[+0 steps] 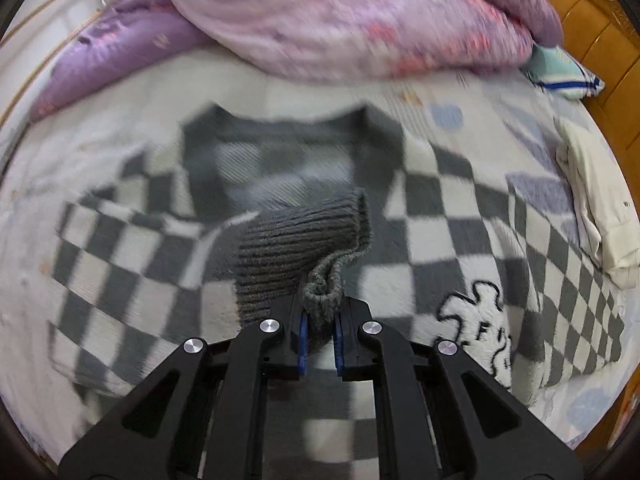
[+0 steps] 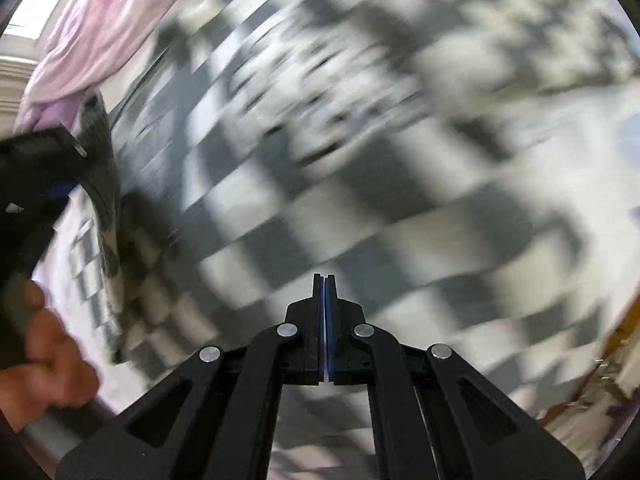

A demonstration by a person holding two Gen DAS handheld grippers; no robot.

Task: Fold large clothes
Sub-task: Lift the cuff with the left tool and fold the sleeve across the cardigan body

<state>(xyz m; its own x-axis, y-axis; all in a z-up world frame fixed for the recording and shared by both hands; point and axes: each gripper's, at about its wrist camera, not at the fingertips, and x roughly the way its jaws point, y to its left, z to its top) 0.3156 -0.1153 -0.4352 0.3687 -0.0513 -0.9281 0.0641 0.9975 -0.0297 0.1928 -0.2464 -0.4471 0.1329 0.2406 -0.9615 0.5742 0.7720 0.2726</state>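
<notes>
Your left gripper [image 1: 320, 330] pinches grey ribbed cuff [image 1: 298, 248], centre frame, above checkered sweater [image 1: 420, 216] spread on bed. Your right gripper [image 2: 324, 300] pressed closed, empty; surroundings motion-blurred.

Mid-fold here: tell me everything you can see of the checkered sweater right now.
The checkered sweater is a fuzzy grey-and-white checkerboard knit with solid grey ribbed trim at the neck. It lies spread across the bed, neckline toward the pink quilt. A black-outlined white motif sits on its front. One ribbed grey cuff is lifted and bunched, pinched in the left tool. The right tool is shut on nothing above the blurred checks.
</notes>
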